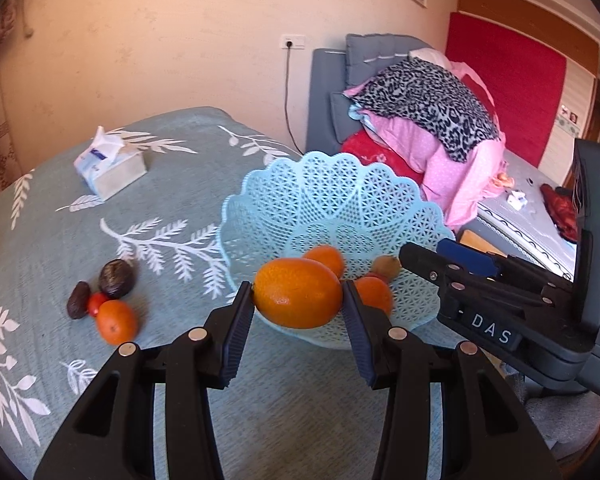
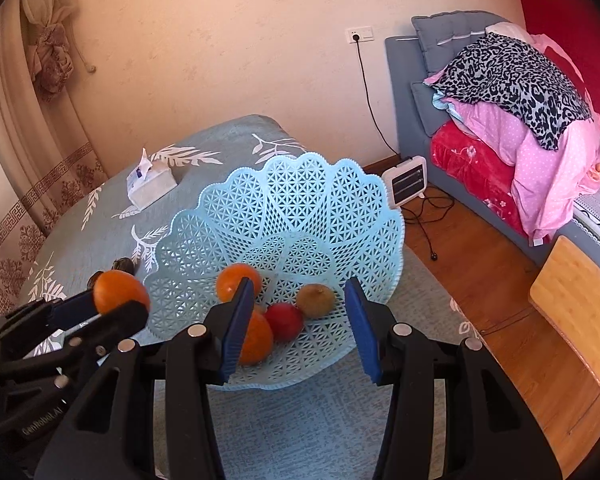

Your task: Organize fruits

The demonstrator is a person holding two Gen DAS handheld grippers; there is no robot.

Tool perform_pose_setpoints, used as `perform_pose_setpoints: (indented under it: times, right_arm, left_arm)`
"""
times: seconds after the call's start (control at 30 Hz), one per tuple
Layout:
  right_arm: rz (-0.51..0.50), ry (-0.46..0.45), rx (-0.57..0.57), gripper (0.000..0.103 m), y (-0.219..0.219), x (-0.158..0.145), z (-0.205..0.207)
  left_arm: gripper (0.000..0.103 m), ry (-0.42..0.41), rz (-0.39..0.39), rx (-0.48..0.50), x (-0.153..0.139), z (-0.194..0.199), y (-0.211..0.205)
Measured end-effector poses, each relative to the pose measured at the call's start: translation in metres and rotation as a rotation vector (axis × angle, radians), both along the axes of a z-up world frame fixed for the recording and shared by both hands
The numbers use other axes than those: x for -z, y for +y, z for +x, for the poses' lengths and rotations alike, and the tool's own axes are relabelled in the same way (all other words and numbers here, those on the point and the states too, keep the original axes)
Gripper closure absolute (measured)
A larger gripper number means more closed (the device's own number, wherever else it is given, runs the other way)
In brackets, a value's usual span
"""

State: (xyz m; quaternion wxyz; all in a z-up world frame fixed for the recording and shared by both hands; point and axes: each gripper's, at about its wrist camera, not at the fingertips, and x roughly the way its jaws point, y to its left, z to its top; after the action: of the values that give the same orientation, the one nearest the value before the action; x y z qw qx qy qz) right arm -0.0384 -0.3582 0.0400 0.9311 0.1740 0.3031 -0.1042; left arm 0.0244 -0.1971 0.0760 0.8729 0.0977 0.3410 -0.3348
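Left wrist view shows the left tongs (image 1: 299, 300) clamped across a firm, smooth-skinned, slippery orange (image 1: 298, 293) just short of the basket (image 1: 332, 200), while the right tongs (image 2: 300, 308) hang part-open, empty, over it.

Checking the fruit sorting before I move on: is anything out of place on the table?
Yes: a small cluster of an orange, a red fruit and two dark fruits lies on the tablecloth left of the blue basket, not in it. Nothing looks spilled or damaged.
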Motion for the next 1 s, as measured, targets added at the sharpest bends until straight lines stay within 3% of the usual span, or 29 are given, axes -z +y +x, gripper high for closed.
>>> perform_pose_setpoints:
  times: [0.23, 0.57, 0.7, 1.0]
  right_arm:
    - [0.009, -0.003, 0.022, 0.054, -0.007, 0.0, -0.001]
    - [0.011, -0.002, 0.027, 0.054, -0.005, 0.0, -0.001]
    - [0.011, -0.006, 0.024, 0.054, -0.004, -0.001, -0.001]
    - [0.01, -0.015, -0.019, 0.054, 0.012, -0.004, 0.001]
  left_arm:
    - [0.056, 0.032, 0.003, 0.004, 0.005, 0.005, -0.005]
    - [0.051, 0.006, -0.03, -0.04, -0.005, 0.008, 0.012]
    - [0.043, 0.012, -0.039, -0.064, -0.008, 0.012, 0.02]
    - [0.043, 0.035, -0.061, -0.139, -0.009, 0.022, 0.048]
